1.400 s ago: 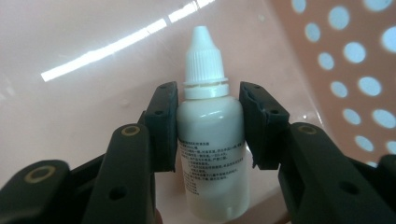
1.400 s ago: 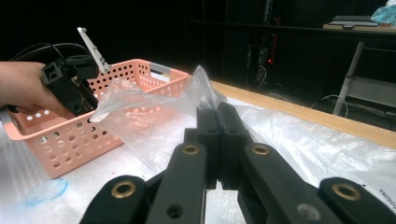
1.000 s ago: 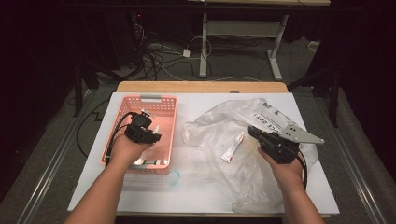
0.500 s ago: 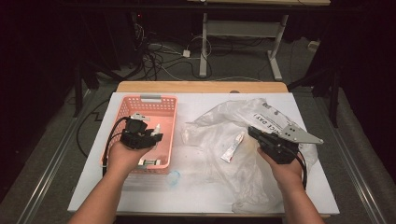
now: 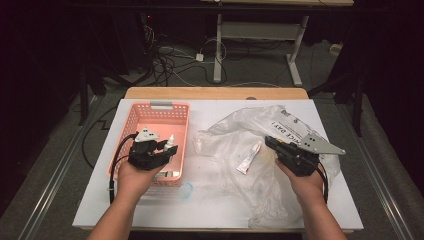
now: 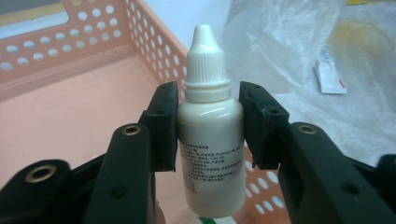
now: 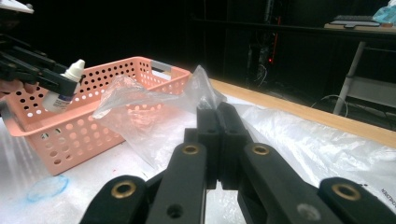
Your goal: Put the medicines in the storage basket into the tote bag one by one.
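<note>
Left tool clamps dropper bottle over basket; right tool pinches plastic bag.

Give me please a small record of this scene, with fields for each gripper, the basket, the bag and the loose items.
left gripper: shut on the dropper bottle, held upright over the pink basket
right gripper: shut on a fold of the clear plastic bag
pink basket: on the left part of the white table; contents mostly hidden by the hand
clear plastic bag: crumpled, spread on the right part of the table
small tube: lying on the bag, untouched
blue ring mark: on the table near the basket's front
</note>
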`<state>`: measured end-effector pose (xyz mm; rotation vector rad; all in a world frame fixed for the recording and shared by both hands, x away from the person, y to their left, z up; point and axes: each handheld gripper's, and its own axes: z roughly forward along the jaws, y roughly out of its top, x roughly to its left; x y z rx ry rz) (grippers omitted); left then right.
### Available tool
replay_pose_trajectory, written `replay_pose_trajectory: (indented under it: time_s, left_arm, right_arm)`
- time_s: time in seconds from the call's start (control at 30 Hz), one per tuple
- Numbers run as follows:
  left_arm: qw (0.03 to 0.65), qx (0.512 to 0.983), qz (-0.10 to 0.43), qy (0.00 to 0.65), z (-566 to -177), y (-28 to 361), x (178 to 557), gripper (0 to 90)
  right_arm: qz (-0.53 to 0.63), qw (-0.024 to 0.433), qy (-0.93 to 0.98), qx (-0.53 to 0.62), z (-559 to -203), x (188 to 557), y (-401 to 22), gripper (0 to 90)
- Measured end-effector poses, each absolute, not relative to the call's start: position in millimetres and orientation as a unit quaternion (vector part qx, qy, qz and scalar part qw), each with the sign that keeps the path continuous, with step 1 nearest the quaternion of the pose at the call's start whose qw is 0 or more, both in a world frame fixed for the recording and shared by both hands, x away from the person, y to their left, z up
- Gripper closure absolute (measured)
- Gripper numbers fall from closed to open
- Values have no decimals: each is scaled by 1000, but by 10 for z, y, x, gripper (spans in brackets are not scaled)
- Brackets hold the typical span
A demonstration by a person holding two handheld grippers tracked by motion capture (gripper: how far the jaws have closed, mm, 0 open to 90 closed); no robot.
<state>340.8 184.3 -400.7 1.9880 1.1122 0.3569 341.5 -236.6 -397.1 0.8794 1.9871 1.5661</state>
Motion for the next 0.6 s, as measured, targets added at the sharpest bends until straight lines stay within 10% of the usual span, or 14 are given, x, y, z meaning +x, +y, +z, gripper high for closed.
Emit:
replay_pose_trajectory:
  time_s: [0.6]
  left_arm:
    - [454, 780, 145, 406, -3963, 1669, 3124, 581]
  right_arm:
    - [567, 231, 724, 316, -3973, 3404, -2357, 900]
